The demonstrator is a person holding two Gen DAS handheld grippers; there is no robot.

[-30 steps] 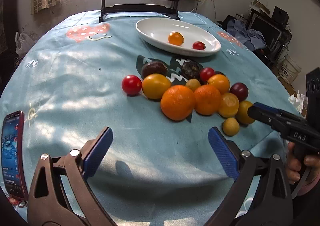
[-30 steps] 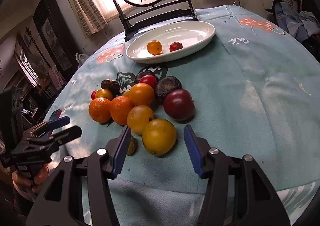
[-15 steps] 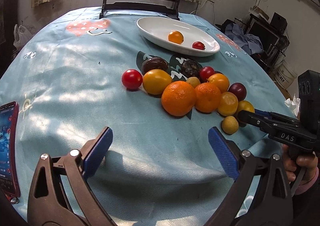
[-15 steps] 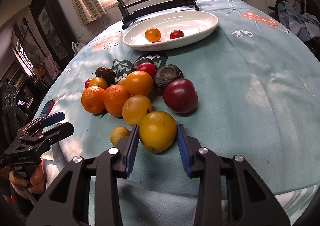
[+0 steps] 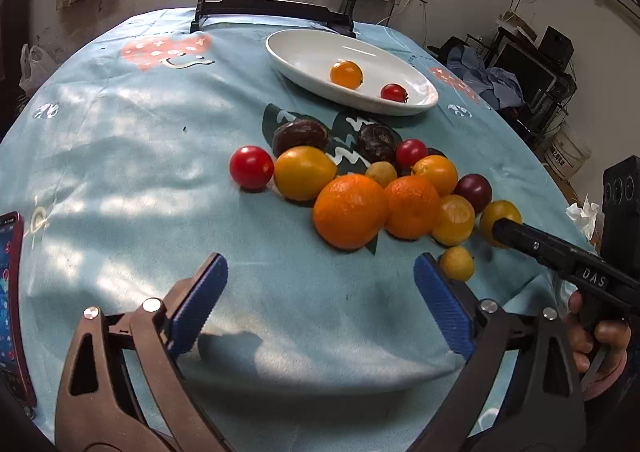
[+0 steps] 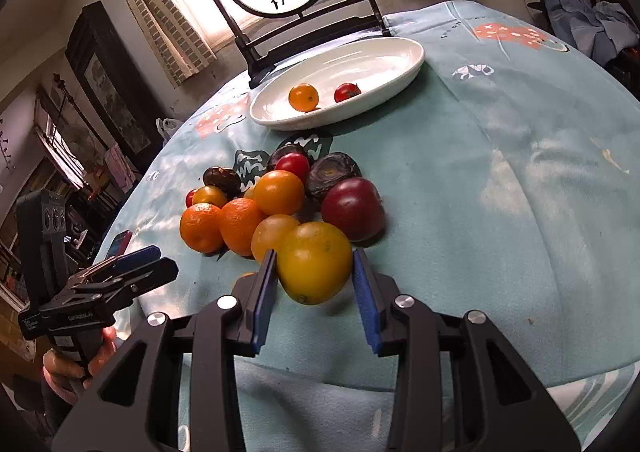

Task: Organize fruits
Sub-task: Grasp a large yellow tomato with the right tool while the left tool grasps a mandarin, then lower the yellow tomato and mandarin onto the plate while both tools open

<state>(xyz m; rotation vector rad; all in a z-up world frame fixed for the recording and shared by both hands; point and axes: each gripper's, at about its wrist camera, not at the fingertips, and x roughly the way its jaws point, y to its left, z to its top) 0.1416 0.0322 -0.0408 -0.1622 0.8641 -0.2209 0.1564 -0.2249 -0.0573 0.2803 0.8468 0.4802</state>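
A pile of fruit lies mid-table: two oranges [image 5: 350,210], yellow-orange fruits, red tomatoes [image 5: 251,167], dark plums and passion fruits. A white oval plate [image 5: 308,60] behind it holds an orange tomato [image 5: 346,74] and a red tomato [image 5: 393,92]. My right gripper [image 6: 314,270] is shut on a yellow-orange fruit [image 6: 314,262] at the pile's near end; it looks slightly raised off the cloth. It also shows in the left wrist view [image 5: 500,218]. My left gripper [image 5: 320,292] is open and empty, in front of the pile.
A phone [image 5: 10,292] lies at the table's left edge. A round painted screen on a dark stand [image 5: 276,8] stands behind the plate. A crumpled tissue [image 5: 584,212] lies at the right edge. The blue cloth [image 5: 120,172] covers the round table.
My right gripper moved forward around the yellow-orange fruit and closed on it. The left gripper stayed open and barely moved.
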